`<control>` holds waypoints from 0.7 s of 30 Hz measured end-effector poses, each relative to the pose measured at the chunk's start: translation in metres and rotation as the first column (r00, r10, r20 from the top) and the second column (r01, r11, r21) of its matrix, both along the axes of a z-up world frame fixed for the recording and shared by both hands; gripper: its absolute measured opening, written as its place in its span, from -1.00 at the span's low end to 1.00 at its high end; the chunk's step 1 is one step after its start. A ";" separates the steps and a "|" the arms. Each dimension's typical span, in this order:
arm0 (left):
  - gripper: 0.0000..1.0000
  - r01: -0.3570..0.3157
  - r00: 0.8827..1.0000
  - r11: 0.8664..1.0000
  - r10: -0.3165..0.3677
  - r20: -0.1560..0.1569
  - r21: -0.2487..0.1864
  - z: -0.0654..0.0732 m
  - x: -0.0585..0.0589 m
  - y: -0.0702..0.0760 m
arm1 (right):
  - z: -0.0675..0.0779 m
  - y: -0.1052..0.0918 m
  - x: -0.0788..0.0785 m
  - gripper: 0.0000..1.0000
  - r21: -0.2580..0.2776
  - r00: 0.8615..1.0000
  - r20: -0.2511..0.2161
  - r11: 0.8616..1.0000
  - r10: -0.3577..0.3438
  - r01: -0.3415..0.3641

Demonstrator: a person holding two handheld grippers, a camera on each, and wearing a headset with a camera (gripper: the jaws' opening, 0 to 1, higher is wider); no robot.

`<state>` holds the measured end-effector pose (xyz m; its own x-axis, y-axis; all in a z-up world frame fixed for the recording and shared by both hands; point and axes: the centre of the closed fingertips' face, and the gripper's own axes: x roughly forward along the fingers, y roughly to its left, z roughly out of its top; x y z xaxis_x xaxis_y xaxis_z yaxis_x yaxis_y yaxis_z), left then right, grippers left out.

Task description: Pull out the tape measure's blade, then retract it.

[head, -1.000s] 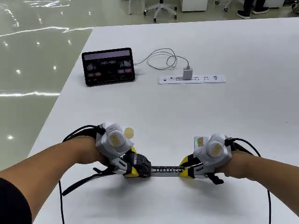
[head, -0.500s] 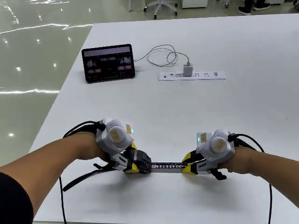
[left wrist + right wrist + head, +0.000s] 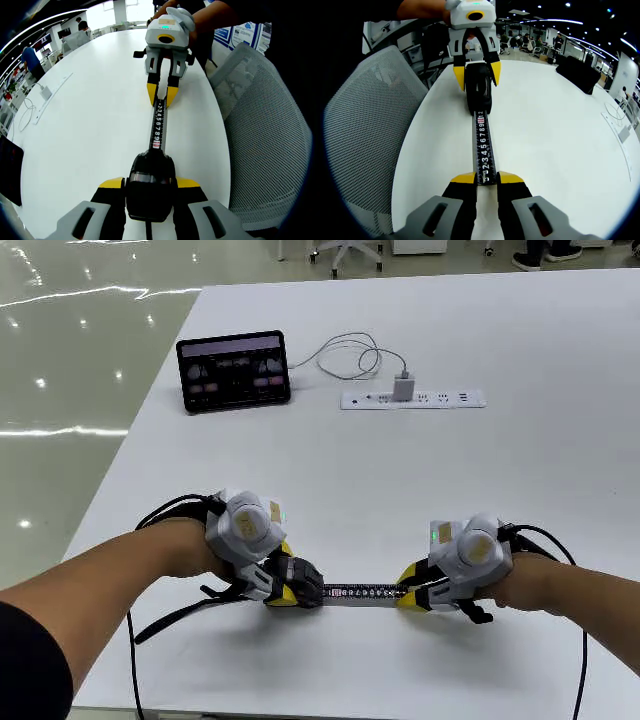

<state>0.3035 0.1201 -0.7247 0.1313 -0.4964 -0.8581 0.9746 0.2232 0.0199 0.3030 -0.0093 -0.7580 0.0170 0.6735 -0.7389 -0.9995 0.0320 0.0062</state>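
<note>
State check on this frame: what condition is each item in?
left gripper: shut on tape measure case
right gripper: shut on blade tip
blade: partly pulled out, straight between the grippers
tablet: screen lit
charger: plugged into power strip

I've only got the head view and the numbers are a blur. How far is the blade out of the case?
Observer: In the left gripper view, the blade shows digits 2 through 9, then a red mark right at the mouth of the case.
Operator: Okay. Is the right claw really on the tip, or just next to it?
Observer: On it. In the right gripper view, the right claw has its yellow tips closed on the blade's end, at the lowest numbers.
</note>
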 end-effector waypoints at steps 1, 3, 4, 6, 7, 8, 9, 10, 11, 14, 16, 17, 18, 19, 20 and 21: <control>-0.36 0.001 1.000 1.000 -0.001 0.000 0.000 0.000 0.000 0.000 | 0.000 0.000 0.000 -0.80 0.000 1.000 0.000 1.000 0.000 0.000; -0.36 0.001 1.000 1.000 -0.001 0.001 0.000 0.000 0.000 0.000 | 0.000 -0.002 0.000 -0.80 -0.002 1.000 0.002 1.000 0.000 0.000; -0.36 0.001 1.000 1.000 -0.001 0.002 0.000 0.000 0.000 0.000 | 0.000 -0.002 0.000 -0.80 -0.001 1.000 0.002 1.000 -0.001 0.001; -0.36 0.000 1.000 1.000 0.000 0.003 0.000 0.000 0.000 0.000 | 0.000 -0.004 0.000 -0.80 0.000 1.000 0.000 1.000 -0.005 0.005; -0.36 -0.001 1.000 1.000 0.001 0.003 -0.001 0.000 0.000 0.000 | 0.000 -0.005 0.000 -0.80 0.000 1.000 0.000 1.000 -0.006 0.006; -0.36 -0.001 1.000 1.000 0.001 0.003 -0.001 0.000 0.000 0.000 | 0.000 -0.005 0.000 -0.80 0.001 1.000 0.001 1.000 -0.006 0.006; -0.36 -0.001 1.000 1.000 0.001 0.003 0.000 0.000 0.000 0.000 | 0.000 -0.005 0.000 -0.80 0.001 1.000 0.001 1.000 -0.006 0.006; -0.36 -0.001 1.000 1.000 0.001 0.003 0.000 0.000 0.000 0.000 | 0.000 -0.006 0.000 -0.80 0.002 1.000 0.001 1.000 -0.008 0.008; -0.36 -0.001 1.000 1.000 0.001 0.003 0.001 0.000 0.000 0.000 | 0.000 -0.007 -0.001 -0.80 0.003 1.000 0.000 1.000 -0.009 0.009; -0.36 -0.002 1.000 1.000 0.002 0.002 0.000 0.000 0.000 0.000 | 0.000 -0.009 0.000 -0.80 0.002 1.000 -0.002 1.000 -0.013 0.013; -0.36 -0.003 1.000 1.000 0.003 0.002 0.000 0.000 0.000 0.000 | 0.000 -0.011 0.000 -0.80 0.001 1.000 -0.001 1.000 -0.012 0.012; -0.36 -0.003 1.000 1.000 0.003 0.002 0.000 0.000 0.000 0.000 | 0.000 -0.011 0.000 -0.80 0.001 1.000 -0.001 1.000 -0.012 0.012; -0.36 -0.004 1.000 1.000 0.004 0.002 0.000 0.000 0.000 0.000 | 0.000 -0.012 0.000 -0.80 0.001 1.000 -0.001 1.000 -0.013 0.013; -0.36 -0.004 1.000 1.000 0.004 0.003 -0.001 0.000 0.000 0.000 | 0.000 -0.013 0.000 -0.80 0.002 1.000 -0.002 1.000 -0.015 0.015; -0.36 -0.005 1.000 1.000 0.005 0.004 -0.002 0.000 0.000 0.000 | 0.000 -0.013 0.000 -0.80 0.002 1.000 -0.002 1.000 -0.016 0.016; -0.36 -0.007 1.000 1.000 0.007 0.004 -0.003 0.000 0.000 0.000 | 0.000 -0.014 0.000 -0.80 0.001 1.000 -0.003 1.000 -0.017 0.017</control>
<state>0.3037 0.1198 -0.7248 0.1380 -0.4979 -0.8562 0.9730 0.2296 0.0233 0.3028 -0.0231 -0.7576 0.0267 0.6742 -0.7380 -0.9987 0.0493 0.0089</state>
